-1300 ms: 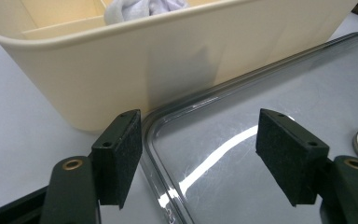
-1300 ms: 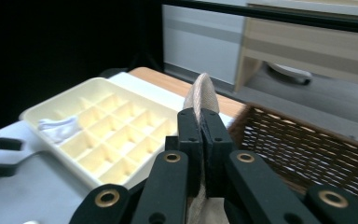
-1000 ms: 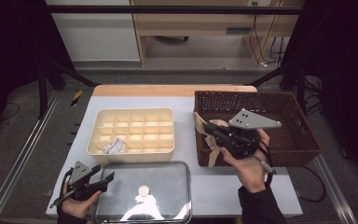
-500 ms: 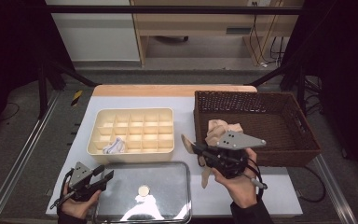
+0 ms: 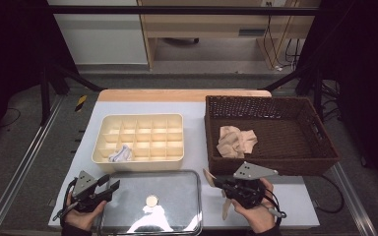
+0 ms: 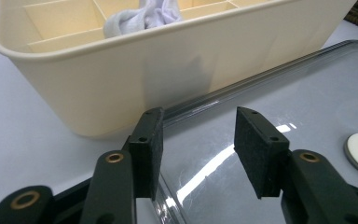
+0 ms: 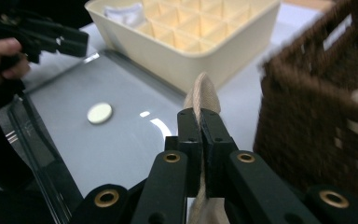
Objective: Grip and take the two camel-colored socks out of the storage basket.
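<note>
At the left edge of the tabletop (image 5: pixel 300 206), my left gripper (image 5: pixel 109 188) rests low with its jaws open and empty, pointing over the corner of the clear tray lid (image 5: pixel 172 196), just below the cream divided box (image 5: pixel 138 140). One compartment near the box's front left holds a white sock (image 5: pixel 120 155). Moving right, my right gripper (image 5: pixel 216 183) has its jaws closed on a beige sock (image 5: pixel 225 209), pinched near one end, so the rest dangles below the jaws and trails over the tabletop in front of the wicker basket (image 5: pixel 275 164). More beige socks (image 5: pixel 236 140) lie bunched in the basket. I judge the sock light, soft and limp: it will sag and swing, so a mid-length pinch would carry it tidier than this end grip, and it should fold easily into a compartment.
</note>
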Motion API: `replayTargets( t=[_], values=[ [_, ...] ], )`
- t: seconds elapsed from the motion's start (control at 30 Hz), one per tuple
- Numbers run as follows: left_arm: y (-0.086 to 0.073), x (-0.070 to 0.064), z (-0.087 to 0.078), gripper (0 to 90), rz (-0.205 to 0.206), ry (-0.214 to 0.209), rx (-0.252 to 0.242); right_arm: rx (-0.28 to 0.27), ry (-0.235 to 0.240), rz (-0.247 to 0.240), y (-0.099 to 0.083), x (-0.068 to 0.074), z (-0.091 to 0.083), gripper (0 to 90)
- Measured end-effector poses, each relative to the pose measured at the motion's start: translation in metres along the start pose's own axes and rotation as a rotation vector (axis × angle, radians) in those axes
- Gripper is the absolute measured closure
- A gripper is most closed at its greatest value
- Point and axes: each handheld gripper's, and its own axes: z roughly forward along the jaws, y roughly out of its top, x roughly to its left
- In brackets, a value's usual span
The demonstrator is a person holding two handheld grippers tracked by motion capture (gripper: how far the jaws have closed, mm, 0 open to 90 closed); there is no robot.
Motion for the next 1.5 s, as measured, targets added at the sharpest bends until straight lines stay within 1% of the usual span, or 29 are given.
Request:
replayTargets(
  t=[0.07,0.1,0.13,0.2,0.23,0.27,0.37,0.43,0.57,0.63,0.73,0.83,0.97,1.1,1.33,1.5],
  values=[
    [0.000,0.000,0.000,49.6,-0.003,0.000,0.005,0.011,-0.018,0.012,-0.012,-0.005,0.001,88.2],
    [0.000,0.000,0.001,48.8,-0.001,-0.003,0.006,0.018,-0.023,0.025,-0.017,-0.007,0.002,88.1],
    [0.000,0.000,0.001,48.6,0.000,-0.003,0.006,0.042,-0.031,0.031,-0.024,-0.010,0.004,88.0],
    [0.000,0.000,0.001,47.9,0.001,-0.004,0.007,0.055,-0.045,0.035,-0.031,-0.014,0.008,87.7],
    [0.000,0.000,0.001,47.8,0.002,-0.004,0.006,0.070,-0.047,0.047,-0.035,-0.015,0.010,87.6],
    [0.000,0.000,0.001,47.7,0.003,-0.005,0.006,0.077,-0.052,0.048,-0.039,-0.016,0.013,87.1],
    [0.000,0.000,0.001,46.6,0.001,-0.009,0.008,0.099,-0.045,0.069,-0.048,-0.019,0.021,85.6],
    [0.000,0.000,0.002,46.4,-0.001,-0.010,0.010,0.120,-0.044,0.076,-0.051,-0.019,0.026,84.6],
    [0.000,0.001,0.001,46.0,-0.004,-0.009,0.008,0.146,-0.042,0.065,-0.056,-0.016,0.035,81.9],
    [0.000,0.002,0.001,45.6,-0.006,-0.006,0.009,0.159,-0.039,0.066,-0.057,-0.013,0.040,80.0],
    [0.000,0.002,0.001,45.4,-0.006,-0.005,0.010,0.171,-0.048,0.054,-0.057,-0.010,0.045,75.9],
    [0.000,0.002,0.001,45.1,-0.008,-0.004,0.010,0.156,-0.050,0.051,-0.055,-0.009,0.046,71.0],
    [0.000,0.002,0.001,44.8,-0.012,-0.003,0.011,0.116,-0.059,0.048,-0.048,-0.008,0.040,67.1],
    [0.000,0.002,0.000,44.7,-0.011,-0.002,0.009,0.083,-0.065,0.058,-0.041,-0.008,0.034,66.2],
    [0.000,0.002,0.000,44.7,-0.012,0.000,0.011,0.046,-0.063,0.043,-0.030,-0.005,0.028,65.6],
    [0.000,0.002,0.001,44.3,-0.011,0.002,0.013,0.011,-0.085,0.026,-0.015,-0.006,0.021,65.3]
  ],
)
